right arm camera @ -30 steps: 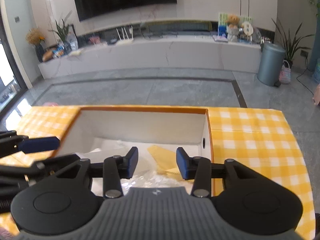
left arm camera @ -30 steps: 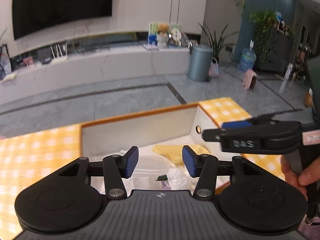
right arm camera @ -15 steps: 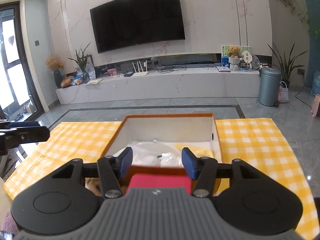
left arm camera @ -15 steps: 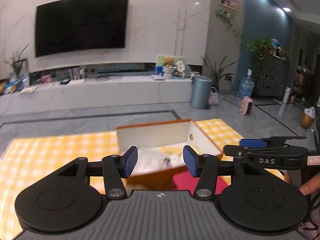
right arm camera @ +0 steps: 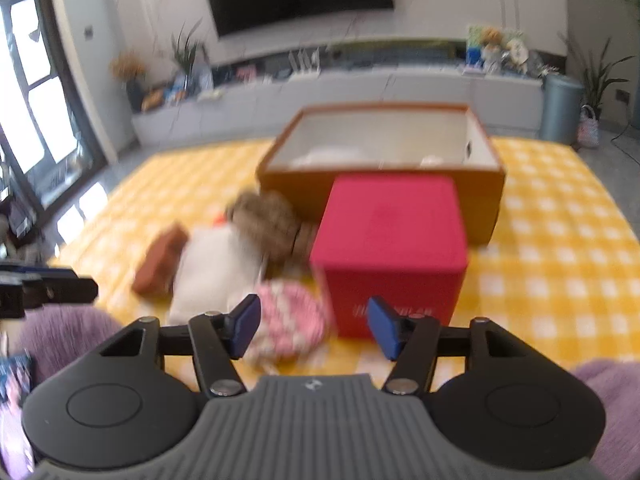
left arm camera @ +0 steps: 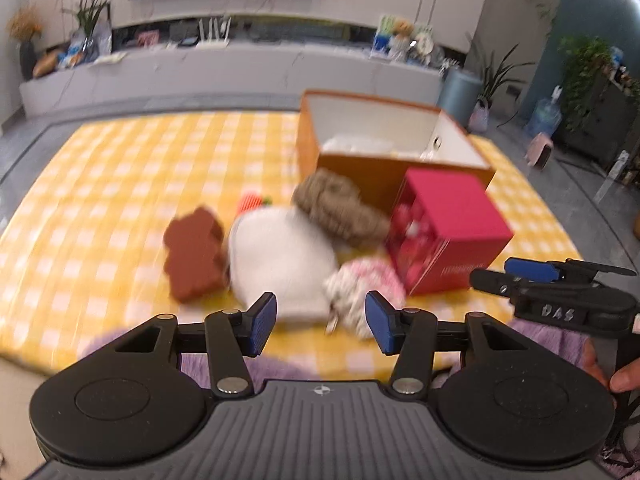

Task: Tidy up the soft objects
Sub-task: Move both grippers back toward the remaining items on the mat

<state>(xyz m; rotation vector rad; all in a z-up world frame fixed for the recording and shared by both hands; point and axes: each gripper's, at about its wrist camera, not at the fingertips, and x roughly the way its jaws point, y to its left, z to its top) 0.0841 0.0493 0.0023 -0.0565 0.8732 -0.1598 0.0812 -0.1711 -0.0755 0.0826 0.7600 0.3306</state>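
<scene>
Soft things lie on the yellow checked cloth [left arm camera: 120, 184] in front of an open orange box [left arm camera: 384, 160]: a brown bear-shaped pad [left arm camera: 194, 252], a white pillow [left arm camera: 280, 256], a tan knitted bundle [left arm camera: 340, 208] and a pink-and-white cloth [left arm camera: 360, 284]. They also show in the right wrist view: pad [right arm camera: 160, 264], pillow [right arm camera: 212, 272], bundle [right arm camera: 268, 224], pink cloth [right arm camera: 288, 320]. My left gripper [left arm camera: 320, 328] is open and empty, held above the cloth's near edge. My right gripper [right arm camera: 312, 328] is open and empty, above the pink cloth.
A red cube box [left arm camera: 444, 228] stands against the orange box's front, right of the soft things; it also shows in the right wrist view [right arm camera: 392, 248]. The orange box [right arm camera: 380, 160] holds white plastic. A small orange item [left arm camera: 252, 200] lies behind the pillow. Purple fabric [right arm camera: 60, 332] lies near me.
Both grippers have pulled back and up from inside the orange box to the cloth's near edge. The soft things and red box have come into view. Both stay open.
</scene>
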